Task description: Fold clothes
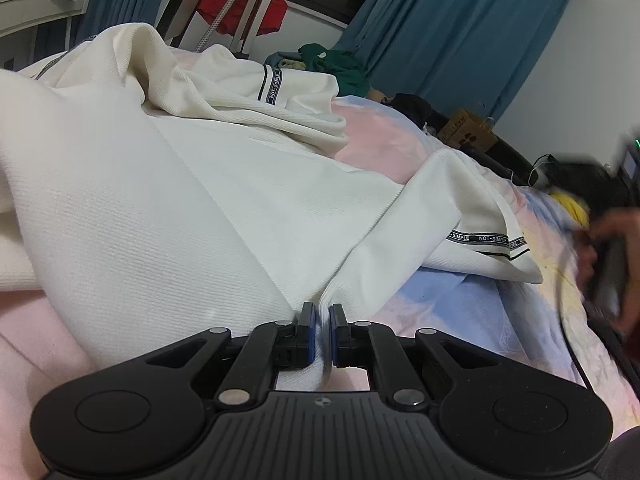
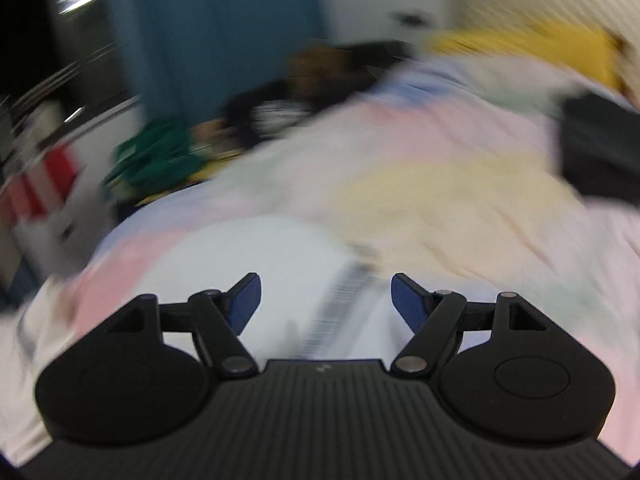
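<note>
A white ribbed garment [image 1: 180, 200] with black "NOT-SIMPLE" trim lies spread on a pastel bedspread [image 1: 460, 312]. My left gripper [image 1: 323, 320] is shut on a fold of this white garment at its near edge. One sleeve with trim [image 1: 480, 236] lies to the right. In the blurred right wrist view, my right gripper [image 2: 326, 292] is open and empty, above the white garment [image 2: 288, 264] and its striped trim. The right hand and its gripper body show blurred at the right edge of the left wrist view [image 1: 612, 248].
A green garment [image 1: 332, 64] lies at the far side of the bed, also showing in the right wrist view [image 2: 152, 156]. A yellow cloth [image 2: 532, 48] and a dark item [image 2: 596, 148] lie to the right. Blue curtains [image 1: 460, 28], a metal rack and a cardboard box [image 1: 468, 132] stand behind.
</note>
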The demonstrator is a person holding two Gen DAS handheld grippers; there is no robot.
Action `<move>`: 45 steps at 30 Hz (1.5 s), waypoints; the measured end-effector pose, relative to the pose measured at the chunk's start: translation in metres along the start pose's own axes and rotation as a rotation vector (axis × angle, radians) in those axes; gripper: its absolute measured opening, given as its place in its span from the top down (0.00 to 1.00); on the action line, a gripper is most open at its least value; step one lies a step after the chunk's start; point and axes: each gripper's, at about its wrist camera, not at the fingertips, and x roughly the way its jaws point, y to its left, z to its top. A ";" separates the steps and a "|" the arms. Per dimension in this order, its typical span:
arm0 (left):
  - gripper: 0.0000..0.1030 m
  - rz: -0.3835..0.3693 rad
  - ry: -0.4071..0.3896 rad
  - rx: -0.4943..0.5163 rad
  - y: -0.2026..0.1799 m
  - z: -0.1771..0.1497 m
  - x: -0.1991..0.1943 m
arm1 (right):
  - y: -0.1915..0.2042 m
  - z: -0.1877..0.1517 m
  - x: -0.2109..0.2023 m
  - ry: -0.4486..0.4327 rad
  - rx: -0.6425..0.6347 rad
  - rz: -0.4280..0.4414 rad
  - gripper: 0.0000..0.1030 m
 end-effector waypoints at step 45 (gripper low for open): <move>0.92 -0.141 -0.115 0.051 -0.008 -0.005 -0.030 | -0.116 -0.043 0.040 0.507 0.452 0.237 0.94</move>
